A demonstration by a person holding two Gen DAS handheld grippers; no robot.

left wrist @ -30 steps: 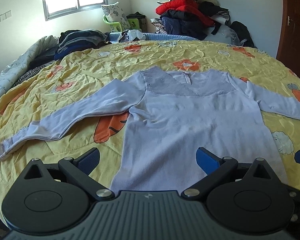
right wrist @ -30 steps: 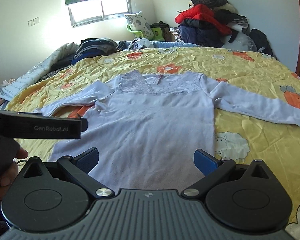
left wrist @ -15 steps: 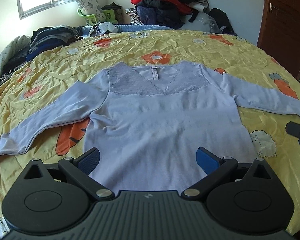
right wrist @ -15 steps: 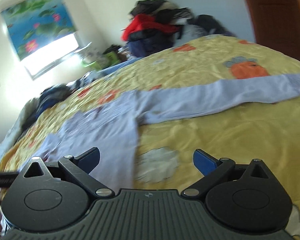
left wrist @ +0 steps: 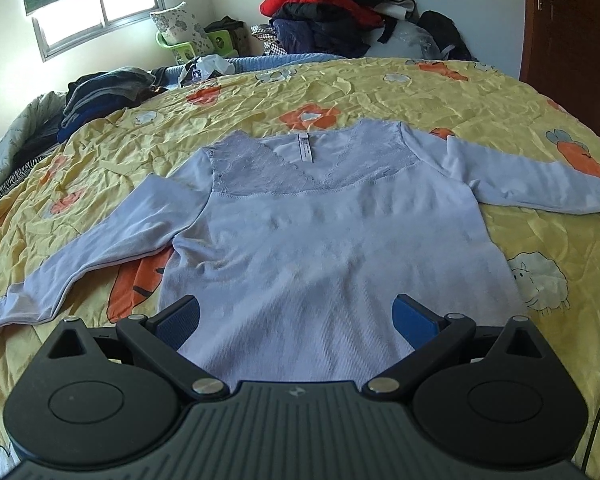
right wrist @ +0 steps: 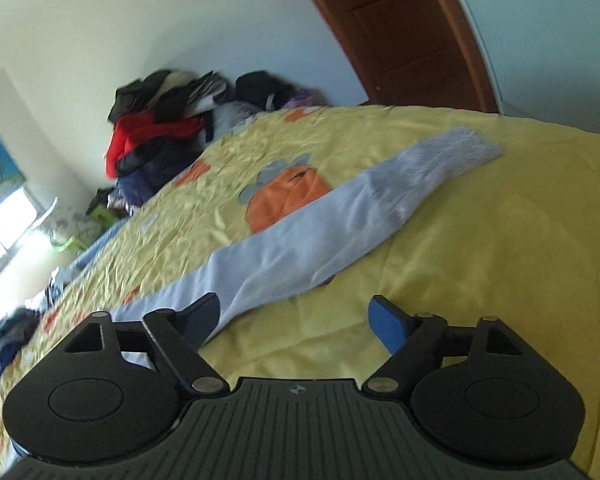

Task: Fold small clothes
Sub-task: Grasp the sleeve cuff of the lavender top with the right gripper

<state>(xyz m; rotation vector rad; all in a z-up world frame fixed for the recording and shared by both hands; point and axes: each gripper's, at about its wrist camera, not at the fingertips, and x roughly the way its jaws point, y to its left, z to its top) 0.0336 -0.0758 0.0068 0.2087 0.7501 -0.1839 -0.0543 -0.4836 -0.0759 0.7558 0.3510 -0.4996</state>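
A pale lilac long-sleeved knit top with a lace yoke (left wrist: 332, 248) lies flat, front up, across the centre of the left view on a crumpled yellow quilt printed with carrots and sheep (left wrist: 380, 92), spread so its sleeves can be turned in. The left gripper (left wrist: 296, 316) hangs wide and empty over the hem. The right gripper (right wrist: 294, 316), jaws closing with nothing yet between them, faces the sleeve (right wrist: 340, 216) running to the upper right, probably to catch it.

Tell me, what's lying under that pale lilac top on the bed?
The lilac top lies flat on a yellow cartoon-print quilt. An orange carrot print shows partly beside its left sleeve; whatever pattern lies beneath the body is covered.
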